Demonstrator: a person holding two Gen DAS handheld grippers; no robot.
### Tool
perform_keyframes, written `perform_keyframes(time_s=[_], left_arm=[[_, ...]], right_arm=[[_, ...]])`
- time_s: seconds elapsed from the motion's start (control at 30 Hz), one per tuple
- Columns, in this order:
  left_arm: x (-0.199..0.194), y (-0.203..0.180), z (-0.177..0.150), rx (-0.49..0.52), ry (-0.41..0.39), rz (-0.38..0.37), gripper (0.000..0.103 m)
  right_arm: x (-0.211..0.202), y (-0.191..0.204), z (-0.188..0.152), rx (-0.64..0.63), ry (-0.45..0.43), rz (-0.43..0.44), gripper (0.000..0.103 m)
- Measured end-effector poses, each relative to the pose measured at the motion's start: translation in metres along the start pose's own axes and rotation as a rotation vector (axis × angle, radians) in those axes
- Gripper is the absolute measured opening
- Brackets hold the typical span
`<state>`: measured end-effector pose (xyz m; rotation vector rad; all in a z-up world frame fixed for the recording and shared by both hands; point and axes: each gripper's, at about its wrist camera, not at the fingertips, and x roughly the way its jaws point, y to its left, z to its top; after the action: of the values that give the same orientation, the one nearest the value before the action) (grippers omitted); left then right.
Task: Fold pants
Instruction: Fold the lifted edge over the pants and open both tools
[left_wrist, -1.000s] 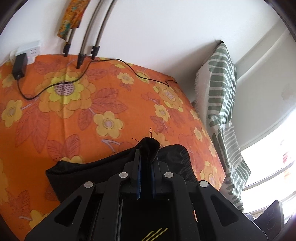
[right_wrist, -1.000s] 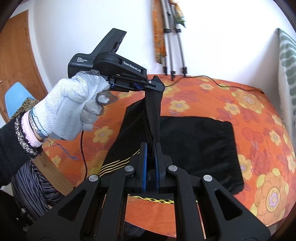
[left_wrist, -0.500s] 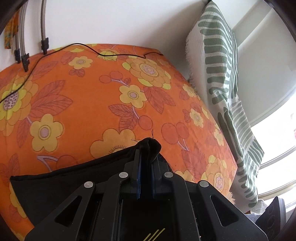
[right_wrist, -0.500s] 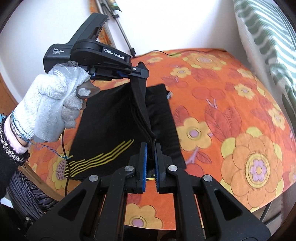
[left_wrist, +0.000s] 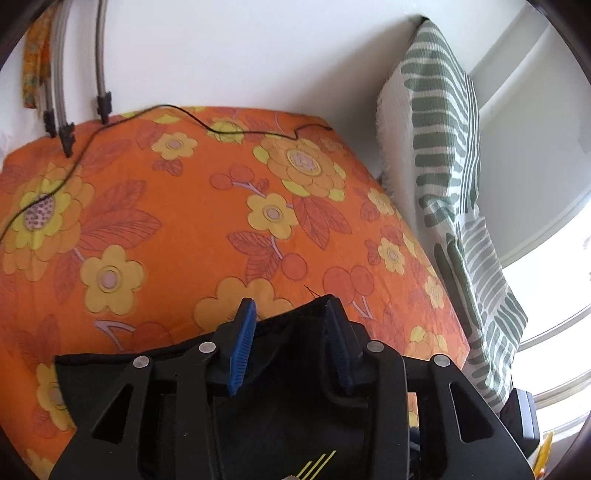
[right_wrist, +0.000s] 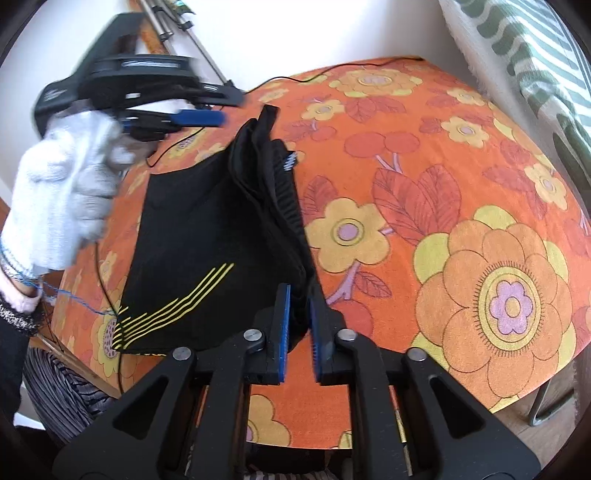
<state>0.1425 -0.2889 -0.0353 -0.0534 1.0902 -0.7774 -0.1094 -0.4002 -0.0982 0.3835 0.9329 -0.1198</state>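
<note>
Right wrist view: pants (right_wrist: 207, 236) fold between opening right jaws; left jaws opening, cloth released.

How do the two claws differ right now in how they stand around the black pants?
The left claw has its jaws spread wide, with the black pants loose between them. The right claw shows a narrower gap, with a fold of the pants bunched between its jaws. In the right camera the left claw appears blurred and clear of the cloth. Both have blue pads, and both are opening.
</note>
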Motion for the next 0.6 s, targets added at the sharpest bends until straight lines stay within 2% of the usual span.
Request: perform_keyframes(time_s=[0.03, 0.07, 0.17, 0.3, 0.4, 0.47, 0.53, 0.6], left_arm=[[-0.010, 0.006, -0.001, 0.000, -0.017, 0.014, 0.038], [-0.021, 0.015, -0.002, -0.001, -0.038, 0.032, 0.038], [-0.056, 0.050, -0.013, -0.031, -0.090, 0.078, 0.038], [-0.087, 0.098, -0.035, -0.080, -0.124, 0.141, 0.038], [-0.089, 0.124, -0.050, -0.109, -0.105, 0.160, 0.038], [-0.084, 0.135, -0.060, -0.135, -0.090, 0.143, 0.038], [-0.075, 0.142, -0.068, -0.162, -0.075, 0.106, 0.038], [-0.066, 0.143, -0.073, -0.165, -0.060, 0.095, 0.038]], right_arm=[[-0.002, -0.004, 0.001, 0.003, -0.016, -0.033, 0.030], [-0.006, -0.006, 0.001, -0.002, -0.038, -0.058, 0.034], [-0.016, -0.008, 0.007, -0.012, -0.085, -0.078, 0.034], [-0.018, 0.008, 0.020, -0.071, -0.122, -0.034, 0.034], [-0.009, 0.031, 0.031, -0.176, -0.114, -0.032, 0.034], [-0.001, 0.043, 0.040, -0.215, -0.116, -0.030, 0.036], [0.005, 0.050, 0.051, -0.220, -0.109, -0.015, 0.043], [0.011, 0.050, 0.061, -0.191, -0.097, 0.014, 0.044]])
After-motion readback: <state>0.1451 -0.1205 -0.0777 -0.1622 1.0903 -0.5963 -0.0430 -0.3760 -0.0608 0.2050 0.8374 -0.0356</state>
